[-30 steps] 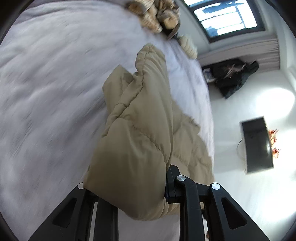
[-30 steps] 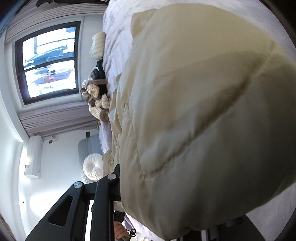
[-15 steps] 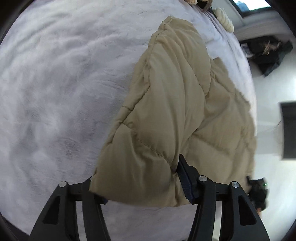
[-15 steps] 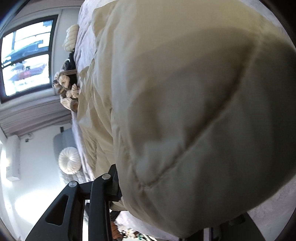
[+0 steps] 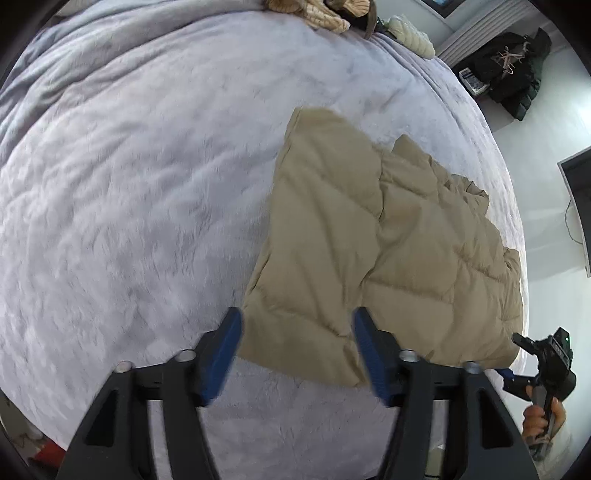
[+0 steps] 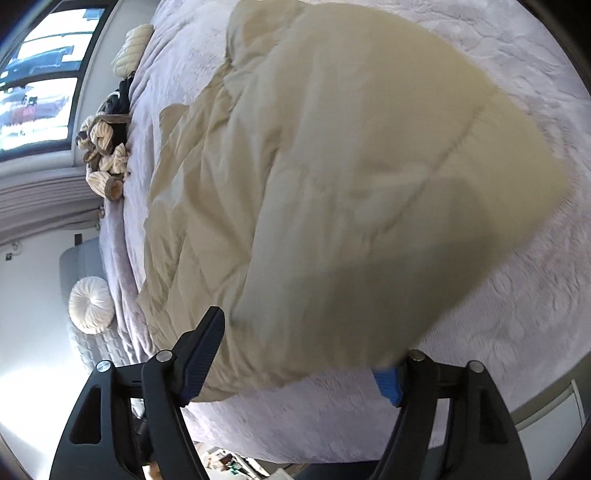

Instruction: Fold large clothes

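- The tan quilted jacket (image 5: 384,251), which a second ago was pinched in both claws and held up off the bed, is now laid flat on the grey bed cover (image 5: 129,184), just ahead of the left claw (image 5: 295,350) and reaching away to its right.
- The near hem of the jacket is seen between the left claw's blue pads (image 5: 365,343) but is not pressed by them; the jaws stand apart and are opening, and nothing is held.
- In the right wrist view the jacket (image 6: 332,166) fills the space just ahead of the right claw (image 6: 303,354); its edge lies between the jaws, which are likewise opening and are not clamped on it.
- The right claw is also seen at the far right of the left claw, carried by a hand (image 5: 543,417) beside the jacket's corner.
- One fold is judged to have been laid and released; the next grasp is likely needed at another edge.
- Beyond the jacket, knitted items (image 5: 317,11) lie at the far end of the bed.
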Motion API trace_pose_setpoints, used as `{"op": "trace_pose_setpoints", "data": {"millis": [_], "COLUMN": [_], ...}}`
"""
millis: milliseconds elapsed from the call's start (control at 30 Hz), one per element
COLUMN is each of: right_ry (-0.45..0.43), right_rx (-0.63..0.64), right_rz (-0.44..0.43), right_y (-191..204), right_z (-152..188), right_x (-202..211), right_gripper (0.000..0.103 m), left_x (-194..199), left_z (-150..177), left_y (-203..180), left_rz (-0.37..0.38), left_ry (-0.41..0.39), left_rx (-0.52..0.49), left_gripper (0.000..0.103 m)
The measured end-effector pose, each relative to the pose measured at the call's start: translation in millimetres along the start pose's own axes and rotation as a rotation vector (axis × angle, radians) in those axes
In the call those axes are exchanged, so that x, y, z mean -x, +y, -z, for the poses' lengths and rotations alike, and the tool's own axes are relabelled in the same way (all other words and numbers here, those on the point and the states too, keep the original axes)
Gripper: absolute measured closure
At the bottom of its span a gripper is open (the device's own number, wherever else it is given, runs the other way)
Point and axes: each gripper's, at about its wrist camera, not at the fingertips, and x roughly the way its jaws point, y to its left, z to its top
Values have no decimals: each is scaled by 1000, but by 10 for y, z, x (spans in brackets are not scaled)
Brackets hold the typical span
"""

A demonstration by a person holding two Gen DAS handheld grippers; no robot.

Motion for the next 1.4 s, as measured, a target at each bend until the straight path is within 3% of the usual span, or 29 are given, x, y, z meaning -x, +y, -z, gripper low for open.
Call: {"op": "trace_pose_setpoints", "data": {"millis": [267,300,333,367,433,533,700,900,1133,1233,1300,1333,1367,1400], "right_ry": [-21,-22,-21,-20,-12,-26,-23,60,43,32,20,12,5,3], "right_rx": [96,115,142,158,204,263,412,549,600,600,601,604,606,607], "right_rz": [28,27,28,29,32,46,149,246,252,253,249,245,250,262], "right_y": [249,323,424,454,585,746,1037,1264,1374,1387,1403,1417,1429,1441], "right_z": [363,393,421,456,484,495,428,394,279,229,225,215,210,201], "right_x": [230,241,248,267,265,239,-9,-279,-322,-327,-332,-333,-337,-357], "right_gripper": [23,22,19,19,16,0,0,0,0,0,4,14,38,53], "left_x": [-75,-94,-104,-100,-121,-169,-217,-292,-386,-424,-434,-443,-448,-459], "left_z": [-58,-62,-62,-65,-69,-86,-93,-122,-271,-301,-310,-323,-330,-350], "left_y": [-189,-209,-222,-235,-253,-278,-333,-406,-498,-526,-560,-599,-642,-703], "left_rz": [9,3,-2,-10,-11,-23,-69,-103,-125,-92,-69,-48,-41,-37], "left_ry": [1,3,4,-2,-10,-4,-13,-10,-32,-24,-25,-24,-27,-36], "left_rx": [-72,-78,-81,-84,-90,-94,-98,-103,-121,-128,-127,-136,-146,-164], "left_gripper": [25,19,3,0,0,0,0,0,0,0,0,0,0,0]}}
